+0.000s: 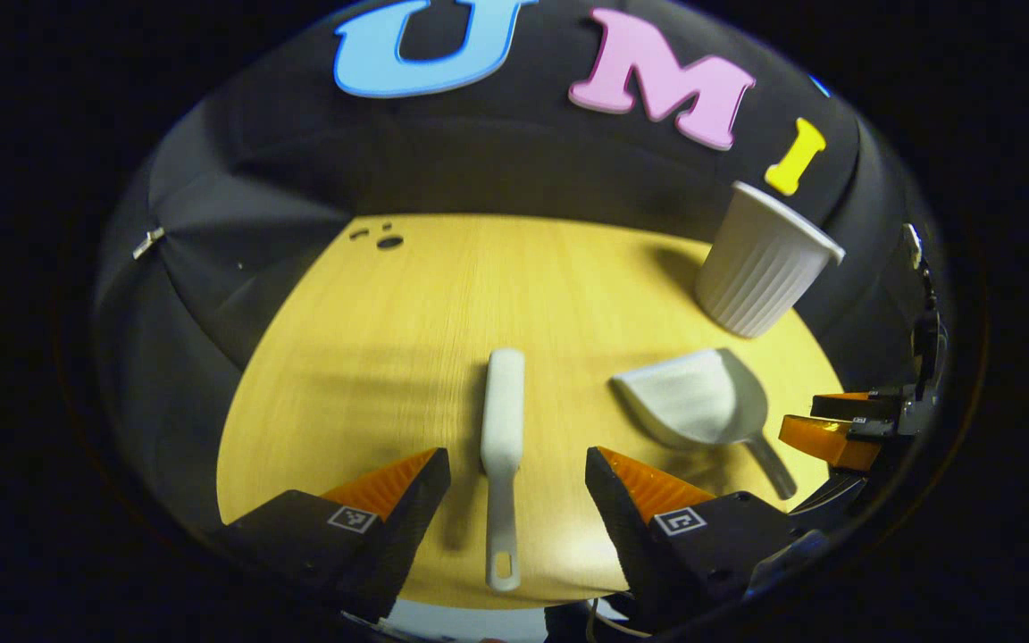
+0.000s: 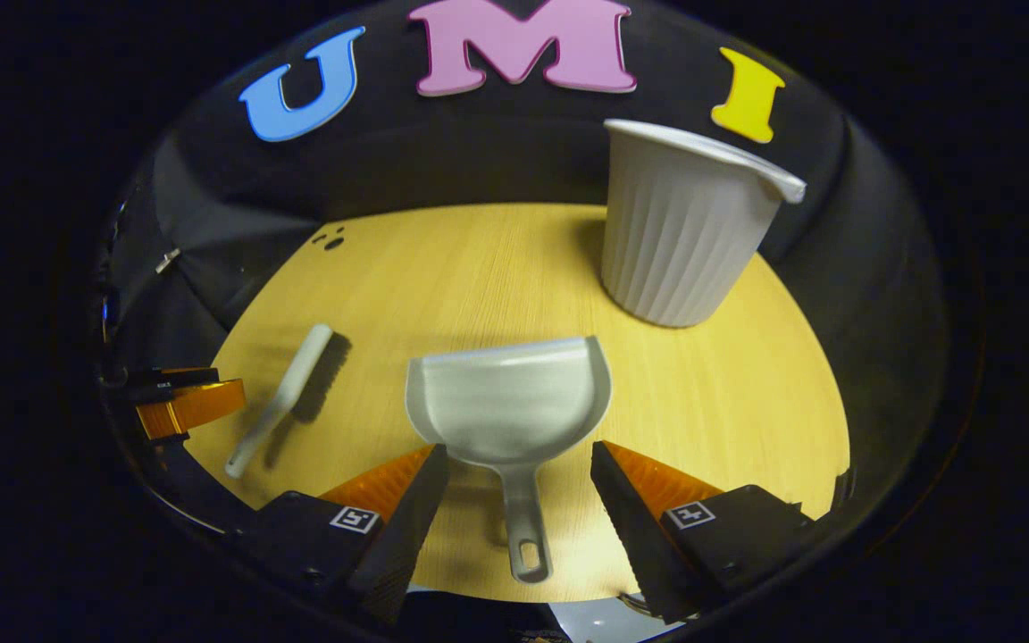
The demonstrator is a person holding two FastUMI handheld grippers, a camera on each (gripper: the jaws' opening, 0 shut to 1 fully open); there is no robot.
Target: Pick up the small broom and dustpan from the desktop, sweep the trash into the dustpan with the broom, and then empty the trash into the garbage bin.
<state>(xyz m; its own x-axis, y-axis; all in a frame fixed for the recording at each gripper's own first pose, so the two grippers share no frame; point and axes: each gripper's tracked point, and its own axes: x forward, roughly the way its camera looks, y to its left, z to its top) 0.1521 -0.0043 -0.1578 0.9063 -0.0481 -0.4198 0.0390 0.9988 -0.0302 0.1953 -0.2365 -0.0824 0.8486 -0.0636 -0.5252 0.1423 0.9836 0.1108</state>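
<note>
Both grippers wait wide open; nothing is picked up yet.
Left gripper (image 1: 517,473) has the broom (image 1: 503,420) handle lying between its fingers, right gripper (image 2: 520,469) the dustpan (image 2: 508,406) handle. Sweeping and emptying into the bin (image 2: 680,223) are left. Bare desk (image 2: 479,259) gives room; its near edge is close.

Light falls from above onto the pale yellow wooden counter (image 1: 443,313), bright at its middle and dimmer toward the rim, while the black cloth wall stays dark. The white ribbed plastic bin (image 2: 680,223) and the small white plastic broom (image 1: 503,420) cast soft shadows to their left. The grey plastic dustpan (image 2: 510,402) shows slight streaky blur. Both fisheye views bend the counter's straight edges strongly outward.
</note>
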